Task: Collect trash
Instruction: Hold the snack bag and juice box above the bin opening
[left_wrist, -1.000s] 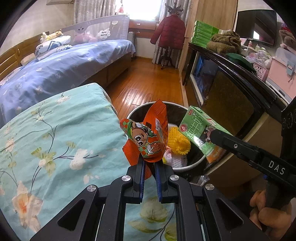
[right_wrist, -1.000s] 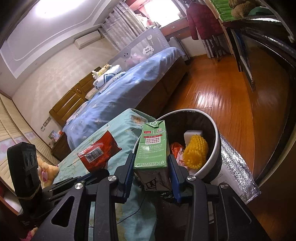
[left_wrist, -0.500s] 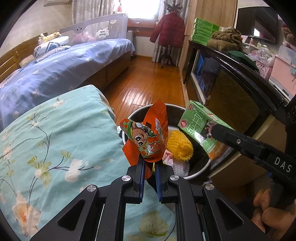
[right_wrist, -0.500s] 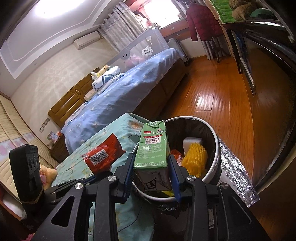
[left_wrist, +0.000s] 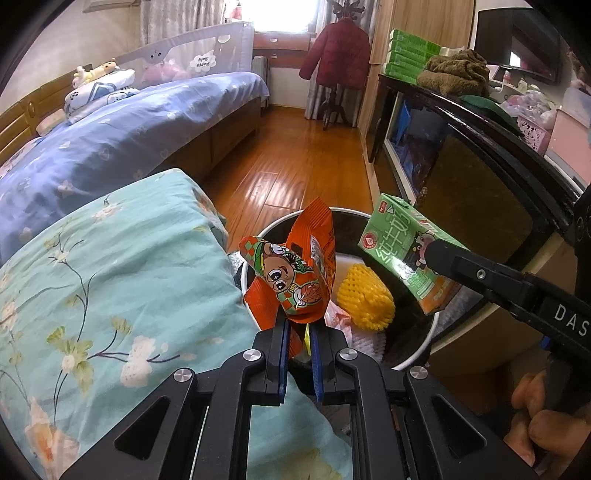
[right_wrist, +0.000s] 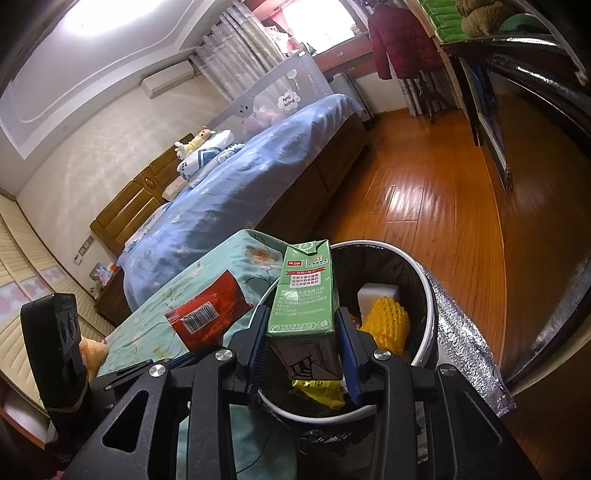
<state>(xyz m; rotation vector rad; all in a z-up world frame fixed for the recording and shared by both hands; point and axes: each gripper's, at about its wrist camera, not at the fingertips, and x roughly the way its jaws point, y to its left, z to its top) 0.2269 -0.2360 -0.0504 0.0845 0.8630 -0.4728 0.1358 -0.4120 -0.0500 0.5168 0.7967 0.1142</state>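
Observation:
My left gripper is shut on an orange snack wrapper with a cartoon face, held over the near rim of a round white-rimmed trash bin. My right gripper is shut on a green milk carton, held upright over the bin; the carton also shows at the right of the left wrist view. The wrapper shows in the right wrist view too. Inside the bin lie a yellow foam net, a white block and other scraps.
A teal floral bedspread lies left of the bin. A blue bed stands behind it. A dark cabinet runs along the right. Wooden floor stretches ahead. Silver foil sheet lies beside the bin.
Both grippers have moved forward, so the wrapper and the carton now hang further over the bin's opening. Both stay shut on their items.

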